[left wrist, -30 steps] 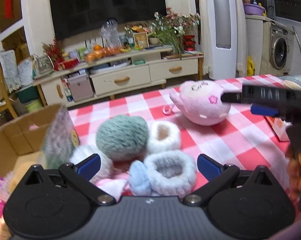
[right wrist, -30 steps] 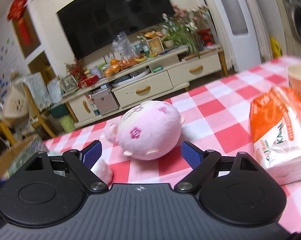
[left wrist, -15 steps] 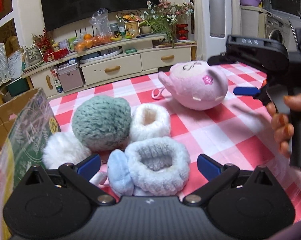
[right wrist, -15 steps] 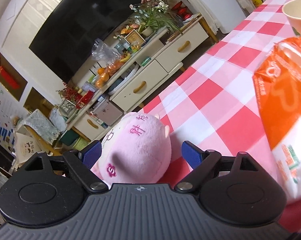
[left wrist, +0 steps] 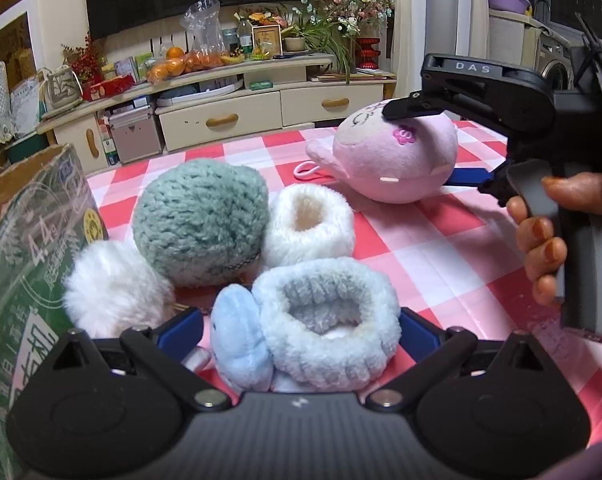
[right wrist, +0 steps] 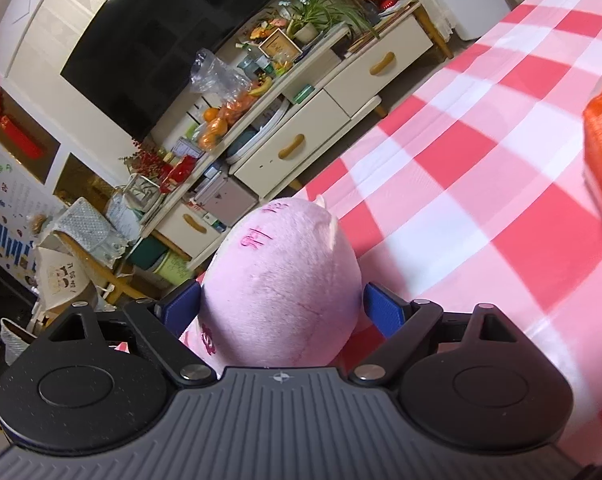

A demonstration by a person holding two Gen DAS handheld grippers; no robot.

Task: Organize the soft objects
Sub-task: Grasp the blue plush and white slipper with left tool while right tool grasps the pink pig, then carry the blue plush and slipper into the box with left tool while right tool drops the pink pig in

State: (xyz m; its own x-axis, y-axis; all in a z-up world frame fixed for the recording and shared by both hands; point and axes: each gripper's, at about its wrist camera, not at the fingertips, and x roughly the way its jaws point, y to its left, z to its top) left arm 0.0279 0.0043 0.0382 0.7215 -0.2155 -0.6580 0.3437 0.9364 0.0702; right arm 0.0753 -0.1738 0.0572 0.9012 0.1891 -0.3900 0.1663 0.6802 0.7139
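My left gripper [left wrist: 301, 326] is closing around the fluffy pale-blue ring [left wrist: 327, 320], pads not yet pressing. My right gripper [right wrist: 281, 308] brackets the round pink plush toy [right wrist: 281, 280], jaws wide, contact unclear.

On the red-and-white checked tablecloth [left wrist: 441, 248]: one round pink plush toy with embroidered markings [left wrist: 389, 156]; one grey-green knitted ball [left wrist: 201, 220]; one white furry pompom [left wrist: 113, 284]; two fluffy ring-shaped cuffs, one cream-white [left wrist: 309, 224] and one pale blue [left wrist: 329, 320]; one small pale blue plush piece [left wrist: 237, 340]; one printed cardboard box [left wrist: 33, 216] at the left edge; two black two-finger grippers, left [left wrist: 297, 330] and right [right wrist: 281, 308].
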